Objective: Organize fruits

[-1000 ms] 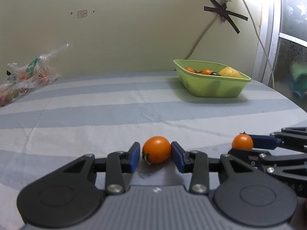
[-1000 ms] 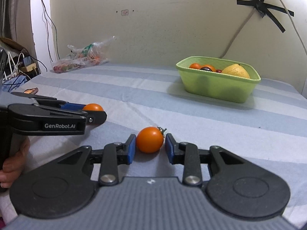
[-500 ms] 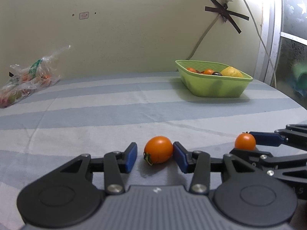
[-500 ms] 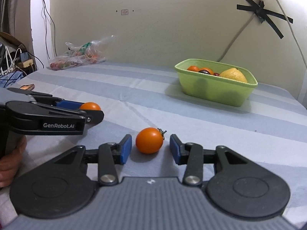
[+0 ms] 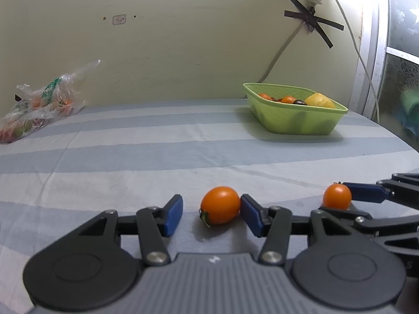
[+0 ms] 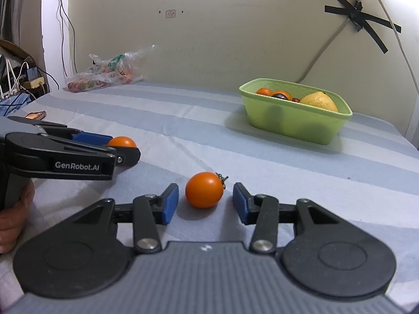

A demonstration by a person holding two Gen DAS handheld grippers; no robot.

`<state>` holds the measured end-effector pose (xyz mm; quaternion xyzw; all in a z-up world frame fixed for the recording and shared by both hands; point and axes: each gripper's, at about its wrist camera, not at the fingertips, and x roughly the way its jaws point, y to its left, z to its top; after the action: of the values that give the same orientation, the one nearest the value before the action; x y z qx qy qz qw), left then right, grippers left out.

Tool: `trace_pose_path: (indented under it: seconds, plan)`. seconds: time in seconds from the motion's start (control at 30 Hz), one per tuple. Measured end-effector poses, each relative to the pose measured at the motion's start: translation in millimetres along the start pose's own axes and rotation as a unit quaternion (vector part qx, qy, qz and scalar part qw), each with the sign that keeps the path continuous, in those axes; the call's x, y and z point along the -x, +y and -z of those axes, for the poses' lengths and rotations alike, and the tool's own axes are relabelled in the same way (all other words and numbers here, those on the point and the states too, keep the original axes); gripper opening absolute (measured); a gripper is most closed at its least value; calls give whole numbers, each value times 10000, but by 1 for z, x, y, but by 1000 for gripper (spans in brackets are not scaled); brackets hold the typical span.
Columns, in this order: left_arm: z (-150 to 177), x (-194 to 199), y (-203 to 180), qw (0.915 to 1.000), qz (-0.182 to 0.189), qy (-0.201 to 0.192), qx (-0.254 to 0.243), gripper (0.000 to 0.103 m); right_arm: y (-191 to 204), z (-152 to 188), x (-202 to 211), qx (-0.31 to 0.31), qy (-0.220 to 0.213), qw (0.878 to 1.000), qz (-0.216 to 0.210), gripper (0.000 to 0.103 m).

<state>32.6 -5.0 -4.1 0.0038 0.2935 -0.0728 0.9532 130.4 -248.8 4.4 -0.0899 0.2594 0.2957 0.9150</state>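
Note:
An orange cherry tomato (image 5: 220,204) lies on the striped cloth between the blue pads of my left gripper (image 5: 211,210). Its jaws are opening: the right pad still touches the tomato and the left pad stands clear of it. A second orange tomato (image 6: 204,189) with a dry stem lies between the pads of my right gripper (image 6: 205,198), whose jaws are also opening, with a gap on both sides. Each wrist view shows the other gripper from the side with its own tomato (image 5: 337,196) (image 6: 122,141). A green basket (image 5: 301,124) (image 6: 296,127) holds several fruits at the far right.
A clear plastic bag of fruit (image 5: 39,107) (image 6: 104,76) lies at the far left by the wall. A cable hangs down the wall behind the basket. A hand (image 6: 13,217) grips the left tool. Cluttered wires sit past the cloth's left edge.
Both grippers' jaws have spread apart around their tomatoes, which stay lying on the cloth. Neither hand has shifted.

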Motion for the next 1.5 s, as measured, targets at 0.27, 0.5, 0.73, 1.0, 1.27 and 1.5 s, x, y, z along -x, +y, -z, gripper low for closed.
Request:
trace_pose_path:
  seconds: [0.27,0.5,0.73,1.0,1.27,1.5]
  plan:
    - [0,-1,0,10000,0,8,3,52,0,0,0,1,-2,10000,7,52]
    - [0,-1,-1,10000,-5,9,7,54,1,1,0,-3,-6,10000,10,52]
    - [0,-1,-1,10000,-1,13,1,55,1,1,1,-4,-8,10000,17,52]
    - [0,-1,-1,10000,-7,14,5,56,1,1,1,-7,-11,10000,20,52]
    - [0,-1,-2,10000,-6,16,4,58,1,1,1,-9,-12,10000,22,53]
    - [0,-1,-2,10000,-7,19,4,58,1,1,1,-7,-15,10000,26,53]
